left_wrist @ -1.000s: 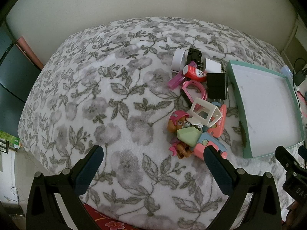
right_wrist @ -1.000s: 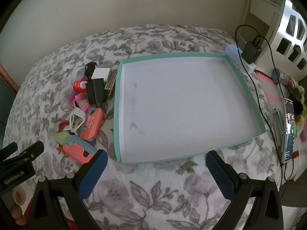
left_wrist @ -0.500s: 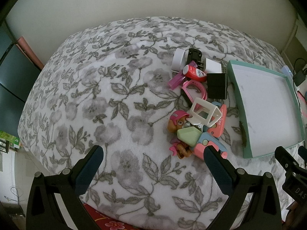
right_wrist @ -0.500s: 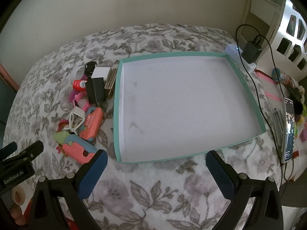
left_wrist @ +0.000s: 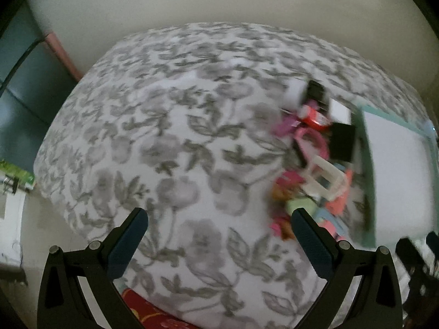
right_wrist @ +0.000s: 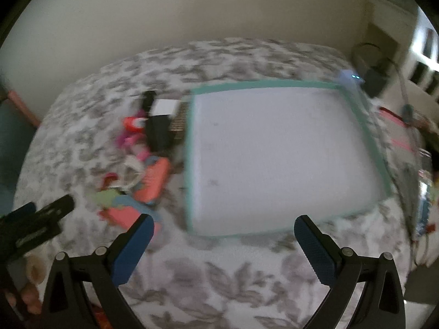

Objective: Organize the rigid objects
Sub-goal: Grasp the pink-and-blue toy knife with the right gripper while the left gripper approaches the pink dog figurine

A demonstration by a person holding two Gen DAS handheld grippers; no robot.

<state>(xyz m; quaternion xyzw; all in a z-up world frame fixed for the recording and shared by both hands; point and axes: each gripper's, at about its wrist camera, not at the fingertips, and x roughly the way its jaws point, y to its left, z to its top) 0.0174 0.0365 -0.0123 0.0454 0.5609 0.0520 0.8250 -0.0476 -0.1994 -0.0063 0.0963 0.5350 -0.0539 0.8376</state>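
Note:
A pile of small rigid objects (left_wrist: pixel 315 164) lies on the flowered bedspread: a black block (left_wrist: pixel 341 142), a red tube (left_wrist: pixel 312 116), a pink ring, a white frame (left_wrist: pixel 326 178), toy figures. Beside it on the right sits a shallow teal-rimmed tray (left_wrist: pixel 367 170). In the right wrist view the tray (right_wrist: pixel 189 164) shows with a bare white floor, and the pile (right_wrist: pixel 145 164) lies left of it. My left gripper (left_wrist: pixel 219 233) is open and empty, short of the pile. My right gripper (right_wrist: pixel 223 240) is open and empty, before the tray's near edge. Both views are blurred.
A charger and cables (right_wrist: pixel 376 82) lie beyond the tray's far right corner. Clutter lies along the bed's right side (right_wrist: pixel 422 164). The left gripper's body (right_wrist: pixel 33 219) shows at the left of the right wrist view. A wall stands behind the bed.
Both views have gone blurry with motion. In the left view the pile has shifted right; in the right view the tray and pile have shifted right and down.

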